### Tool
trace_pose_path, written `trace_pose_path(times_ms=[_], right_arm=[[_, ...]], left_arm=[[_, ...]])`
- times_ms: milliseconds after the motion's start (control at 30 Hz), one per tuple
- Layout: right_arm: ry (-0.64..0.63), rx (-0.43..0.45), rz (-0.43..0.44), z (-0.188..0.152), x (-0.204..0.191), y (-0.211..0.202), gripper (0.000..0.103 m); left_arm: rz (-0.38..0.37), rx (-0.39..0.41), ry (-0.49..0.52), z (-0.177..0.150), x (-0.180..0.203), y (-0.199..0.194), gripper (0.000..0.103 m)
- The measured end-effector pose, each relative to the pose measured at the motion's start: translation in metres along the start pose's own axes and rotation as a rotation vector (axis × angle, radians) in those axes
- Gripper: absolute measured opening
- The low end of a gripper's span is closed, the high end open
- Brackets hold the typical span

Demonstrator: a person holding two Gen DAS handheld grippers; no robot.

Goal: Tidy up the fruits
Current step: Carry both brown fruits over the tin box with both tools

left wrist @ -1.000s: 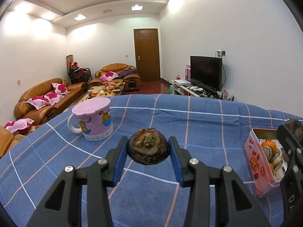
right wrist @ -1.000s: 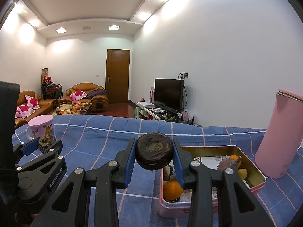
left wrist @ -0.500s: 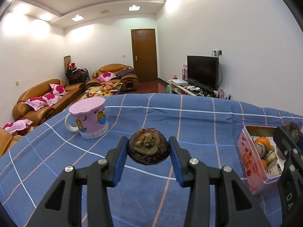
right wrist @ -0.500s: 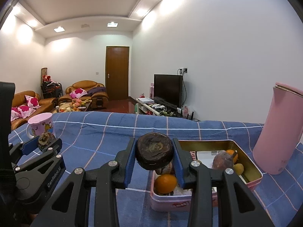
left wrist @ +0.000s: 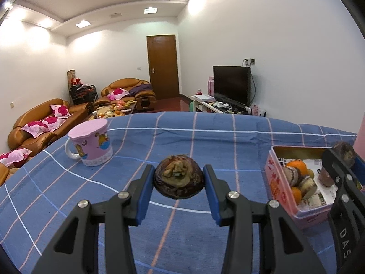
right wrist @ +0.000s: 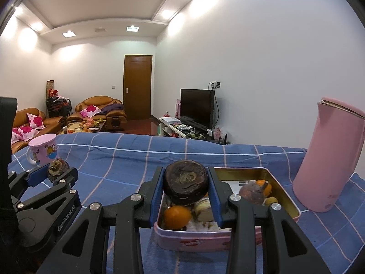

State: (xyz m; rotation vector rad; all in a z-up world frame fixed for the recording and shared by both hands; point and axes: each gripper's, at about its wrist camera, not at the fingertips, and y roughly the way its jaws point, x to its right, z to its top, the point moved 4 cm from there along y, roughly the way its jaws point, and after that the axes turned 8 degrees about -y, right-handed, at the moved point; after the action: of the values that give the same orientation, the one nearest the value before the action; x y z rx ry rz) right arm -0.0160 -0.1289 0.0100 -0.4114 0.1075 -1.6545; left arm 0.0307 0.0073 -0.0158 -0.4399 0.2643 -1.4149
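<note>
Mangosteens are held clamped in both grippers, one (left wrist: 178,180) in the left gripper (left wrist: 178,190) over the blue cloth (left wrist: 205,137), the other (right wrist: 186,182) in the right gripper (right wrist: 186,194), now brought above the near-left end of the pink tin (right wrist: 285,196), so release looks close.

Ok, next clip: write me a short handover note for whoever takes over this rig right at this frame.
Left gripper: shut on a dark mangosteen, held above the blue checked cloth.
Right gripper: shut on a second dark mangosteen, held above the near end of the pink tin.
Tin contents: oranges, a brownish fruit and other pieces.
Done: some fruit is in the tin.
Left: probably lower and release the right fruit into the tin, then bring the left one over. The pink mug and pink flask stand nearby.
</note>
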Motion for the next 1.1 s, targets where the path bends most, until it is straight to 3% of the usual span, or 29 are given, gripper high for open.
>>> trace_pose_path(times_ms=[1100], right_arm=[[-0.005,-0.030,-0.129,-0.016,0.093,0.002,0.039]], left_arm=[[-0.136,-0.039,0.086,-0.014,0.095,-0.011,0.045]])
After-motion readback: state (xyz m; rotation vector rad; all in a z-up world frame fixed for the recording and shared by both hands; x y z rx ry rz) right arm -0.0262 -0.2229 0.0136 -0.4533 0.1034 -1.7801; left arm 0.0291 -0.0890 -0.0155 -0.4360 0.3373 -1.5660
